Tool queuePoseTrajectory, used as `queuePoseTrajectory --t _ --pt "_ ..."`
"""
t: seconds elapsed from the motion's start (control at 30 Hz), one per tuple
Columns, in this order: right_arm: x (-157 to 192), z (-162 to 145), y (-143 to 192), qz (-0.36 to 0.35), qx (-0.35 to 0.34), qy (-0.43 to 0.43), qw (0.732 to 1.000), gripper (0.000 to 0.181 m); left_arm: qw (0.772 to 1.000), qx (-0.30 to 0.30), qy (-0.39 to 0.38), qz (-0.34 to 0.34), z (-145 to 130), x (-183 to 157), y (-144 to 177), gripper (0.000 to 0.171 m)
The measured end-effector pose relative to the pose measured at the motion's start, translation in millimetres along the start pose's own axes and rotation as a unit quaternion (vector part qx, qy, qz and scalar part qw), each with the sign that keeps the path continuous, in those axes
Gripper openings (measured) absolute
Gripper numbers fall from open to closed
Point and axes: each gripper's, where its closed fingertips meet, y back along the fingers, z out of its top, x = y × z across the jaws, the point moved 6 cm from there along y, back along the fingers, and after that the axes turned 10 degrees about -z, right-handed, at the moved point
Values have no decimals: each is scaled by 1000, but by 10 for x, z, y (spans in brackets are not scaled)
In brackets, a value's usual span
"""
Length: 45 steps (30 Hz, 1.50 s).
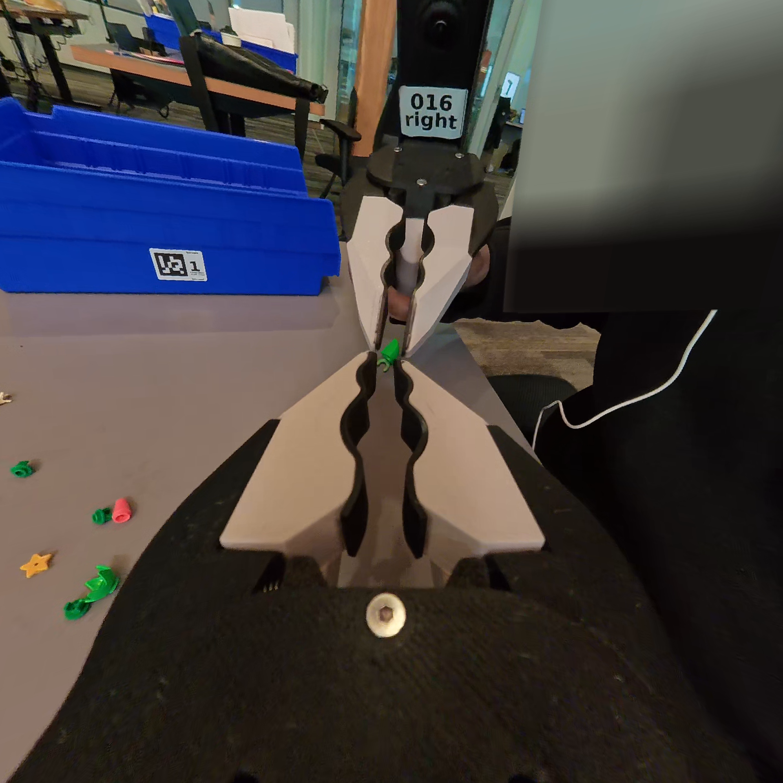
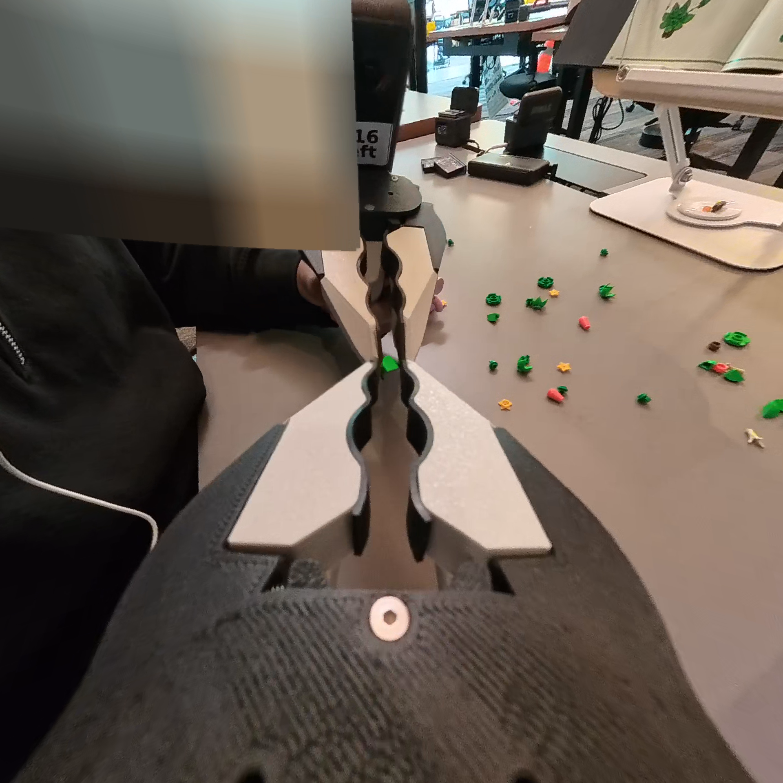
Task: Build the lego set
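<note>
Tip to tip above the desk (image 2: 593, 487), left claw (image 1: 384, 360) and right claw (image 2: 387, 367) both pinch the tiny green leaf piece (image 1: 389, 352), so any twist might flick it away

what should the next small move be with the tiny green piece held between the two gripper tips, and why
Probably press the two grippers gently together. The left gripper and right gripper meet tip to tip above the grey table, both closed around the small green lego piece. Whether it is one piece or two half-joined is too small to tell.
</note>
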Motion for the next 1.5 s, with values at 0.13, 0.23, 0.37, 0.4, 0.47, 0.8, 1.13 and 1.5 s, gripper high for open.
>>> queuePoseTrajectory --t 0.13,0.23,0.37,0.4,0.47,0.8,1.13,1.5 --pt "12 -17 -8 -7 5 13 1000 6 1000 -1 5 -1 -10 7 -1 3" --pt "26 -5 4 -11 5 25 1000 4 1000 -4 5 -5 -6 -1 -5 4" --pt "-11 17 41 -33 -1 41 999 4 1000 -12 8 -1 16 29 35 25" --pt "-51 1 50 -42 4 40 998 4 1000 -10 9 9 15 56 63 32" --pt "-141 -74 56 -59 28 48 997 3 999 17 4 41 -30 123 109 38" --pt "-415 -353 -244 -33 182 206 961 4 963 228 -12 141 -481 372 -70 41" --pt "-429 -383 -358 29 218 291 931 4 949 269 -34 161 -559 444 -124 22" --pt "-442 -357 -369 93 211 318 920 4 955 268 -25 122 -557 462 -111 20"
